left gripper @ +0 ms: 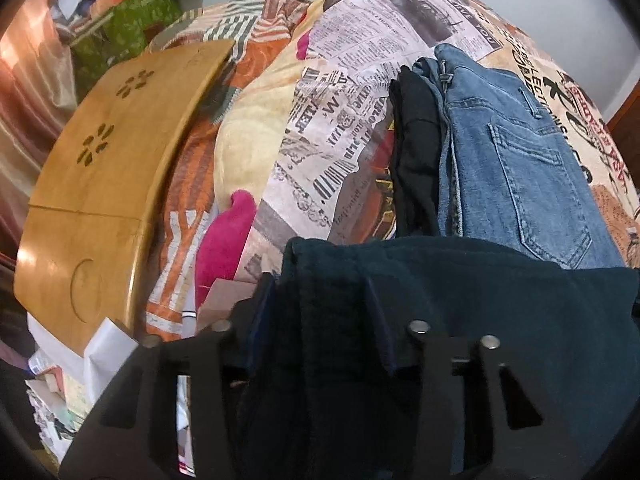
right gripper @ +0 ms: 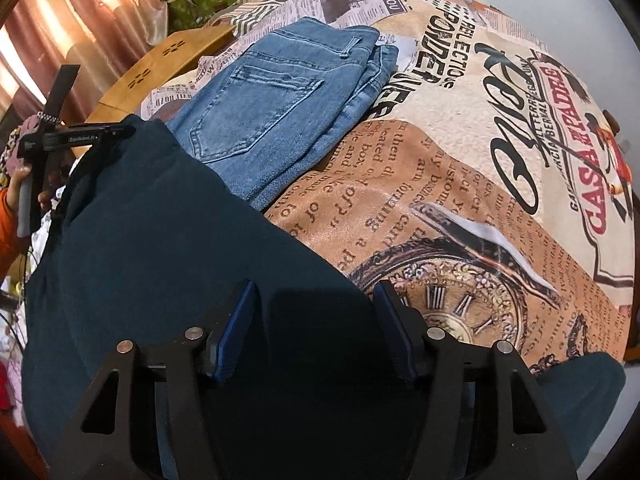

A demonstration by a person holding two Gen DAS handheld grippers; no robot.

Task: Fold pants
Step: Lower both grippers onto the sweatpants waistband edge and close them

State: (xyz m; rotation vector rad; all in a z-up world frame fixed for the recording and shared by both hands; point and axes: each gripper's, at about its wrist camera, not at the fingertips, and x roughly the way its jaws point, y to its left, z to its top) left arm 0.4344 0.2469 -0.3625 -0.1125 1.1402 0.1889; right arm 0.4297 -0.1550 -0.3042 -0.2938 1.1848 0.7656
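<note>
Dark teal pants (left gripper: 480, 320) lie on a bed with a newspaper-print cover (left gripper: 340, 92), seen in both views (right gripper: 180, 248). My left gripper (left gripper: 320, 292) is open, its fingers set around a folded edge of the pants. My right gripper (right gripper: 316, 292) is open, with its fingers resting over the flat teal cloth near the pants' right edge. The left gripper also shows in the right wrist view (right gripper: 80, 136) at the pants' far left end. Folded blue jeans (left gripper: 520, 160) lie beyond the teal pants, also in the right view (right gripper: 280, 100). A folded black garment (left gripper: 412, 152) lies beside the jeans.
A wooden lap table (left gripper: 100, 184) lies on the bed's left side. A pink cloth (left gripper: 224, 240) and a cream cushion (left gripper: 248, 148) sit beside it. A green box (left gripper: 136, 20) and clutter stand at the far left by curtains (right gripper: 60, 20). The printed cover (right gripper: 480, 180) spreads to the right.
</note>
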